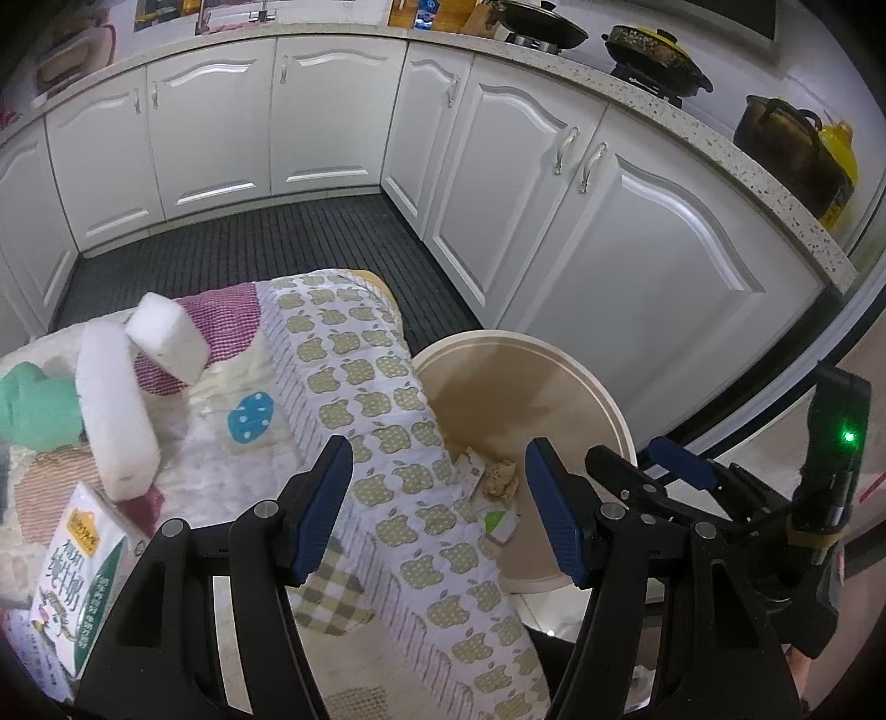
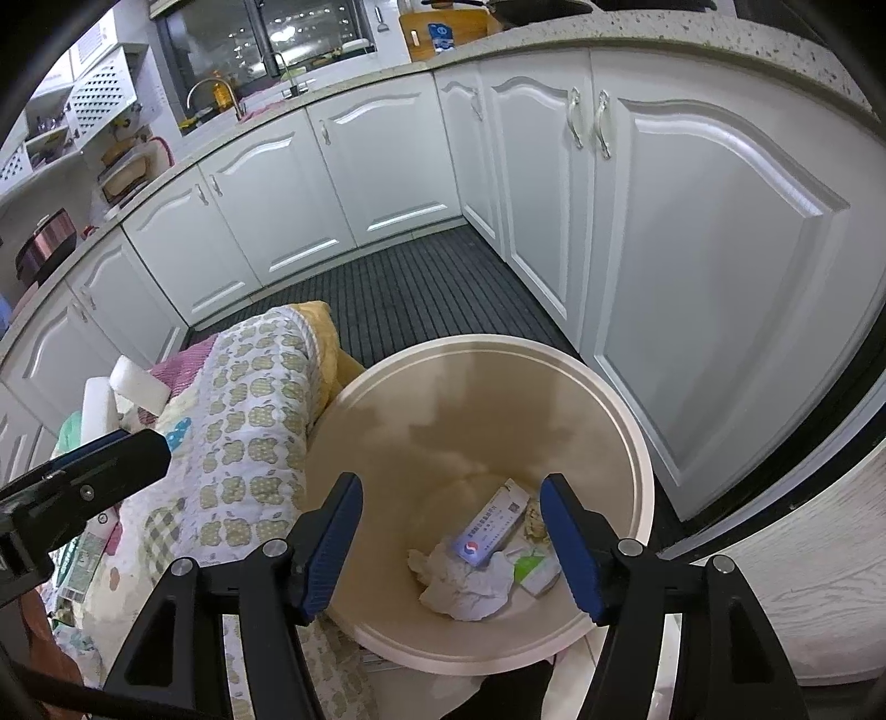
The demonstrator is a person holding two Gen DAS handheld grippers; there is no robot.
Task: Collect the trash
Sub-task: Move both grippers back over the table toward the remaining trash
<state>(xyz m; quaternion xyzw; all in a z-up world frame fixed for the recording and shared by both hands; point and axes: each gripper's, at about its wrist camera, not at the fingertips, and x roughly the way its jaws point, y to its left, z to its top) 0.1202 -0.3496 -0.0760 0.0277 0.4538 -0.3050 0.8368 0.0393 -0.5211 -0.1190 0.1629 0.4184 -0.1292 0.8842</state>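
A beige round bin (image 2: pixel 498 346) stands on the floor beside a quilt-covered table (image 1: pixel 360 365). Inside it lie a crumpled white paper (image 2: pixel 470 590), a blue-and-white box (image 2: pixel 493 526), a small green-and-white carton (image 2: pixel 534 570) and a brown scrap (image 1: pixel 501 476). My right gripper (image 2: pixel 451 498) hangs open over the bin, with nothing between its blue pads. My left gripper (image 1: pixel 437 459) is open and empty above the table's edge and the bin rim (image 1: pixel 554 340). On the table rest two white foam blocks (image 1: pixel 113 410), a milk carton (image 1: pixel 77 576) and a green crumpled thing (image 1: pixel 33 404).
White cabinets (image 1: pixel 637 232) wrap around the back and right. A dark ribbed floor mat (image 1: pixel 266 243) lies between them and the table. Pots (image 1: pixel 653 50) stand on the speckled counter. A wood-grain panel (image 2: pixel 819 581) is at the right of the bin.
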